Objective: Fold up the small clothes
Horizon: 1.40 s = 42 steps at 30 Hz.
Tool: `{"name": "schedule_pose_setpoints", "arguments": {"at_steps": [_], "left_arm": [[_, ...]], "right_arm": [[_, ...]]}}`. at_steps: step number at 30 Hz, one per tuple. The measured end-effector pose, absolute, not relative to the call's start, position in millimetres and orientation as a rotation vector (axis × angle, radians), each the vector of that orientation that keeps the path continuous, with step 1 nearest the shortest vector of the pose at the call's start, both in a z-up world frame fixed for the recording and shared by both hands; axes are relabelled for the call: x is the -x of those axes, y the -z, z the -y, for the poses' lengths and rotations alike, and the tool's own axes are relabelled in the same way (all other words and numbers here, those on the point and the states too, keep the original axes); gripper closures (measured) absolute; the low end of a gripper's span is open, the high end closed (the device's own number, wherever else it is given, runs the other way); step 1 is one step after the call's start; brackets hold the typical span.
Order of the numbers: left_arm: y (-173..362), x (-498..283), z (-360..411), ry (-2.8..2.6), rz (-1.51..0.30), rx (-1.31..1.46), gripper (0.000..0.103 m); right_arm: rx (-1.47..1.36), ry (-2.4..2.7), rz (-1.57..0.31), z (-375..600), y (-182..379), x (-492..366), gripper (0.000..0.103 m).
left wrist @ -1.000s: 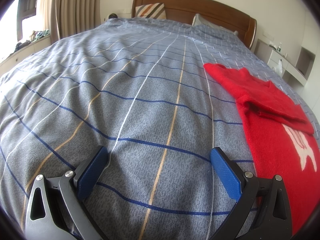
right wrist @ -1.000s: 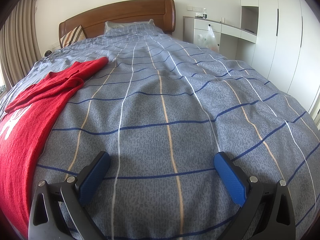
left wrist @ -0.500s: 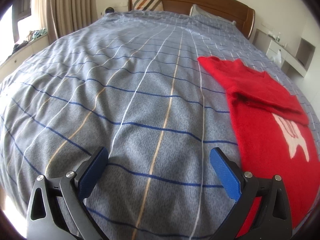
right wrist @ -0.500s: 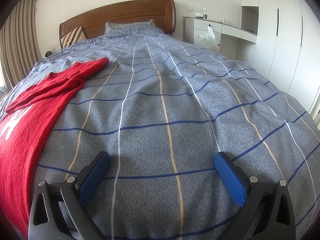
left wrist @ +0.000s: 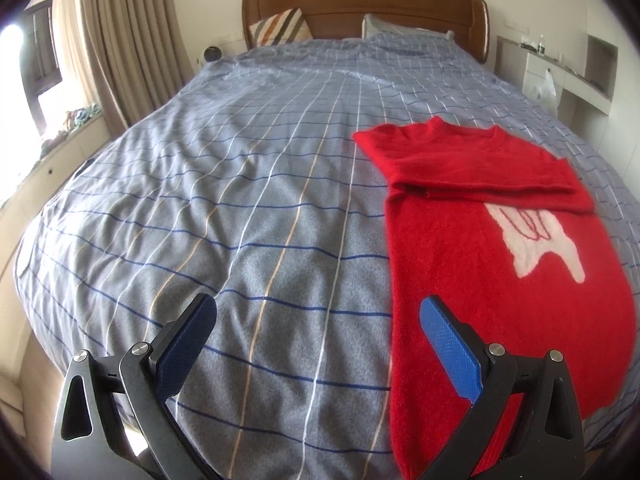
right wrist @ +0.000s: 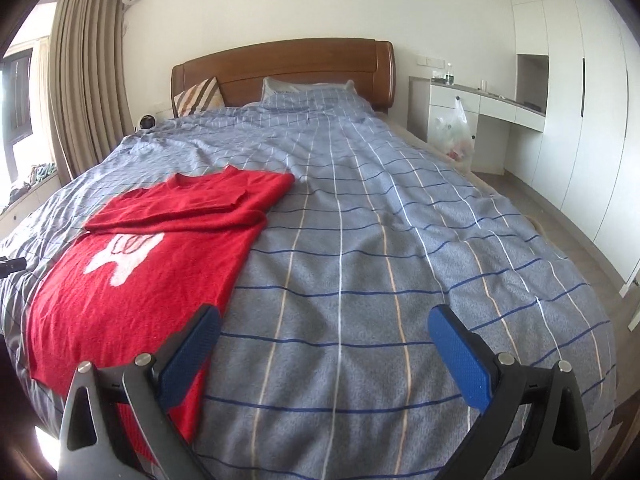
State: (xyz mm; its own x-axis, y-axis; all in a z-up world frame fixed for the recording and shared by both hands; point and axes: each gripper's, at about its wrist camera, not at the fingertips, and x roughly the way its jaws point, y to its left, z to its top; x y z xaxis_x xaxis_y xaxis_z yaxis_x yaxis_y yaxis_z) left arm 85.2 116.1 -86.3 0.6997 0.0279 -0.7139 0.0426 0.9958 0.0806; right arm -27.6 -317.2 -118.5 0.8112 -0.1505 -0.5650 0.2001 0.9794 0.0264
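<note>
Both cameras have pulled back and risen since the earlier frames, revealing the whole red knitted sweater point(left wrist: 492, 264) point(right wrist: 132, 264) with white motif, sleeves folded across its chest, flat on the grey checked bedspread point(left wrist: 260, 208) point(right wrist: 380, 240). Left gripper point(left wrist: 316, 336) and right gripper point(right wrist: 324, 344) hover spread, empty, flanking the sweater's hem.

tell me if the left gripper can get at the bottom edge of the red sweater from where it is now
Probably yes. The left gripper is open and empty, and the red sweater lies flat on the bed just to its right, its near hem beside the right finger with nothing between.
</note>
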Motion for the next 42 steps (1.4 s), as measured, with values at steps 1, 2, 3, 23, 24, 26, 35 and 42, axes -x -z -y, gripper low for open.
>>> {"name": "schedule_pose_setpoints", "arguments": {"at_steps": [1, 2, 3, 23, 24, 26, 35, 42], "left_arm": [[85.8, -84.6, -113.0, 0.006, -0.794, -0.106, 0.001], [85.5, -84.9, -110.5, 0.002, -0.791, -0.119, 0.001], [85.4, -85.1, -108.7, -0.002, -0.791, -0.130, 0.001], [155.2, -18.3, -72.4, 0.259, -1.140, 0.030, 0.006], [160.2, -16.4, -70.3, 0.264, -1.157, 0.033, 0.012], [168.7, -14.3, -70.7, 0.274, -1.191, 0.061, 0.018], [170.7, -11.0, -85.3, 0.320, -1.233, 0.165, 0.071], [157.7, -3.4, -106.6, 0.371, -1.241, 0.353, 0.101]], "right_arm": [[-0.100, 0.184, -0.600, 316.8, 117.3, 27.5, 0.001], [-0.117, 0.181, -0.604, 316.4, 117.0, 28.1, 0.001], [-0.130, 0.177, -0.606, 315.8, 116.8, 28.0, 0.001], [-0.156, -0.160, -0.885, 267.1, 139.4, 54.9, 0.001], [-0.166, -0.190, -0.914, 262.4, 145.5, 53.7, 0.001], [-0.178, -0.242, -0.953, 252.9, 157.7, 51.0, 0.001], [-0.376, -0.313, -1.133, 244.5, 213.6, 35.5, 0.045], [-0.473, -0.323, -1.143, 259.0, 203.8, 42.3, 0.098]]}}
